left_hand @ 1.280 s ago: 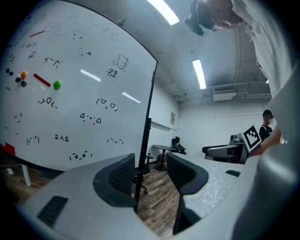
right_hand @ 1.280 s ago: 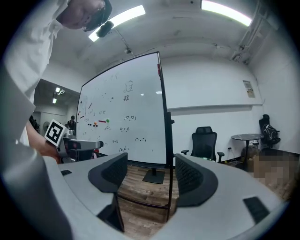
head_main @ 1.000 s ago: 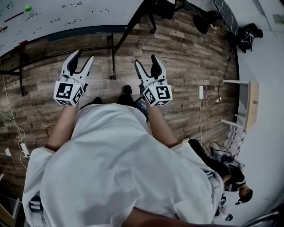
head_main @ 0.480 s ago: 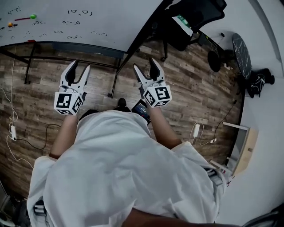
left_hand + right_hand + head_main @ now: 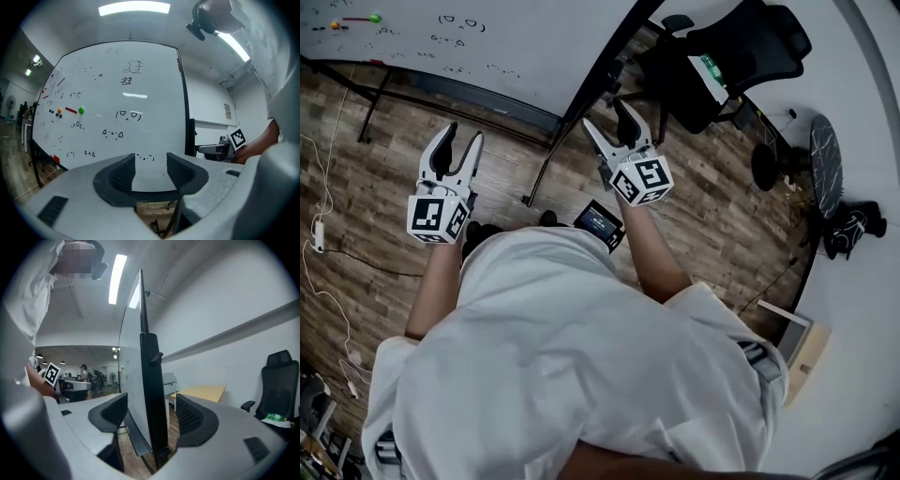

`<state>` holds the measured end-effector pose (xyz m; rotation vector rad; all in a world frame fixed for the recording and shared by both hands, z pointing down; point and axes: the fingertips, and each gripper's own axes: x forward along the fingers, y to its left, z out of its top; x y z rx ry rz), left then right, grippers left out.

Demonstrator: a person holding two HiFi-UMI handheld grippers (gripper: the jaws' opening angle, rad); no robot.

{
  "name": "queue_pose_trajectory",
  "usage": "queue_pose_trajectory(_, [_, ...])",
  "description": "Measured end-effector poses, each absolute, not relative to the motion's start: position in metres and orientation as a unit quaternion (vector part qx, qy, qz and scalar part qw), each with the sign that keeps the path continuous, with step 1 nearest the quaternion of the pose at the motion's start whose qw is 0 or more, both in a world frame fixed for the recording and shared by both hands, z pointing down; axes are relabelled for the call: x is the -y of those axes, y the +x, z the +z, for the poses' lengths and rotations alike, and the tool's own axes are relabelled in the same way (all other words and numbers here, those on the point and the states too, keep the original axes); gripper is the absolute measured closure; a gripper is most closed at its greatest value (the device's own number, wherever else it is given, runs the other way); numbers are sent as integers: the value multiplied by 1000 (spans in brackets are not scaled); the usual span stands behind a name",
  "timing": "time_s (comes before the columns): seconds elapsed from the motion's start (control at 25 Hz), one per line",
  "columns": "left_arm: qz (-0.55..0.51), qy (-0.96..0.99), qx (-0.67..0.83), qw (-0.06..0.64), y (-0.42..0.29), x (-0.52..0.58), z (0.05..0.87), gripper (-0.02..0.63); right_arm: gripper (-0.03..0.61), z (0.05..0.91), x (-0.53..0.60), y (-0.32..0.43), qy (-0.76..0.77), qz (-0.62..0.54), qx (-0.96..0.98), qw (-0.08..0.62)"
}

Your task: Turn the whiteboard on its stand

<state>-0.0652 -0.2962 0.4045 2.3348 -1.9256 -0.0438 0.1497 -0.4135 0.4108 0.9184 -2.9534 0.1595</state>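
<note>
Head view: the whiteboard (image 5: 487, 47) stands ahead on the floor (image 5: 722, 206). The left gripper (image 5: 462, 141) and right gripper (image 5: 607, 120) are both spread and empty, and the right one is nearer the board's end than before

Left gripper view: the written face (image 5: 117, 103) lies beyond the parted jaws

Right gripper view: the black side frame (image 5: 149, 380) lines up between the open jaws, untouched. The board looks big, stiff and likely heavy to swing, so grip that frame

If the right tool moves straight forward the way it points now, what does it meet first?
Probably the whiteboard's black side edge, which stands in line between the open jaws of the right tool. How far ahead it stands is unclear.
</note>
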Motion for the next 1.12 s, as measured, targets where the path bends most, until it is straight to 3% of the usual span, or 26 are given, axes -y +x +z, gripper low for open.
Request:
queue_pose_trajectory(0.6, [-25, 660, 749, 50, -78, 246, 413, 407, 280, 418, 446, 99, 135, 34, 989, 38])
queue_pose_trajectory(0.92, [-21, 639, 768, 40, -89, 232, 404, 407, 351, 416, 447, 83, 119, 21, 992, 38])
queue_pose_trajectory(1.12, [-22, 638, 769, 36, -95, 235, 399, 407, 428, 416, 444, 76, 114, 5, 992, 43])
